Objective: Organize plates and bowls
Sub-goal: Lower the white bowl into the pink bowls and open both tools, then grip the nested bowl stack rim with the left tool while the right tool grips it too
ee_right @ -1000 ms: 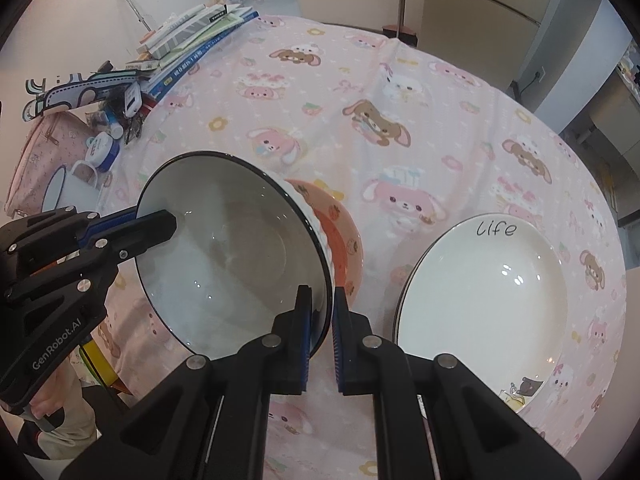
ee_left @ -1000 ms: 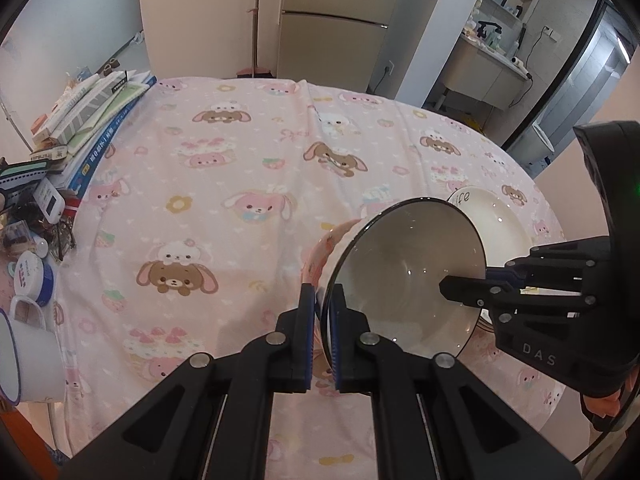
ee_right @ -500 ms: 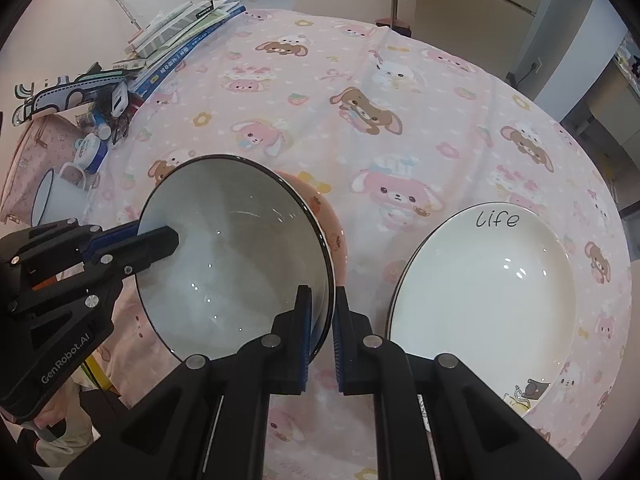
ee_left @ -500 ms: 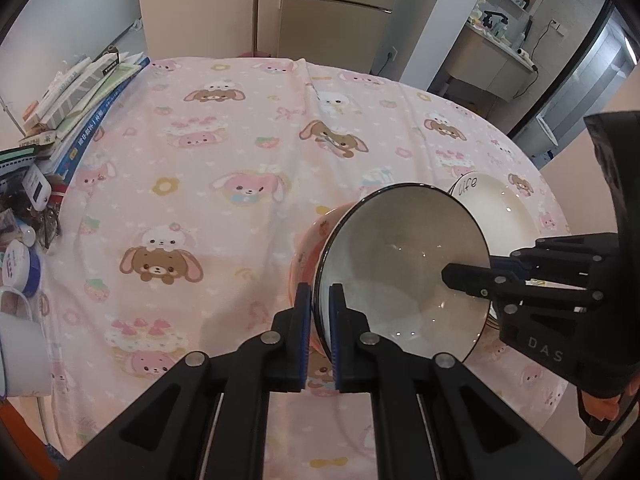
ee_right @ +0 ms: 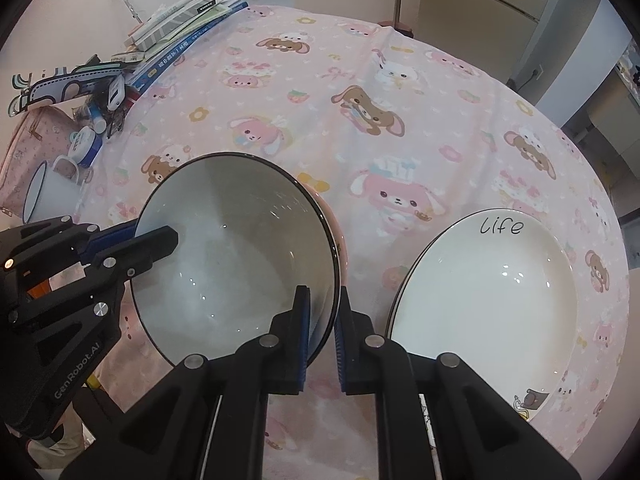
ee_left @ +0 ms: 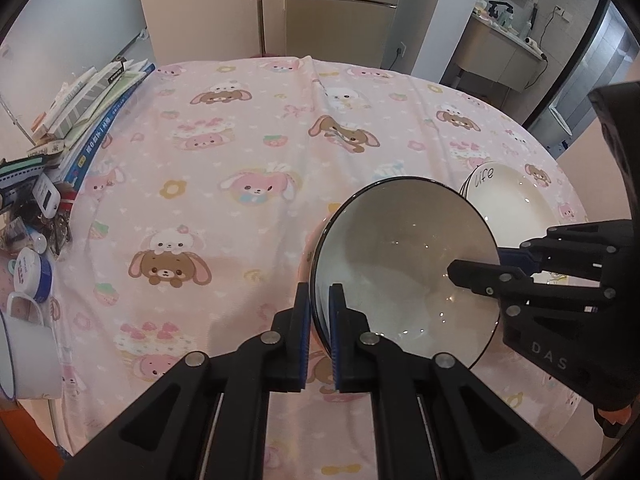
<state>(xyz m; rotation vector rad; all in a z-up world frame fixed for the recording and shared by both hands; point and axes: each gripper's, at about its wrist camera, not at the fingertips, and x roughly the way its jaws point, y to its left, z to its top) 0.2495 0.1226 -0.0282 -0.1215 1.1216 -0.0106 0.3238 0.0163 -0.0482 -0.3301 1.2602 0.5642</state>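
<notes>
Left gripper [ee_left: 319,332] clamped on the near rim of the bowl [ee_left: 404,264]; the bowl sits nested in a pink bowl [ee_right: 334,224] just beyond the tips. Right gripper [ee_right: 322,340] straddles the opposite rim; its jaws have just been opening, a gap showing at the outer pad. Plate [ee_right: 484,304] lies just right of the right gripper, marked "life". Pink cartoon-animal tablecloth [ee_left: 224,160]. Books [ee_left: 92,120] and a mug [ee_left: 24,344] far left. Cabinets behind. Gripper bodies read "DAS" and "GenRobot.AI".
</notes>
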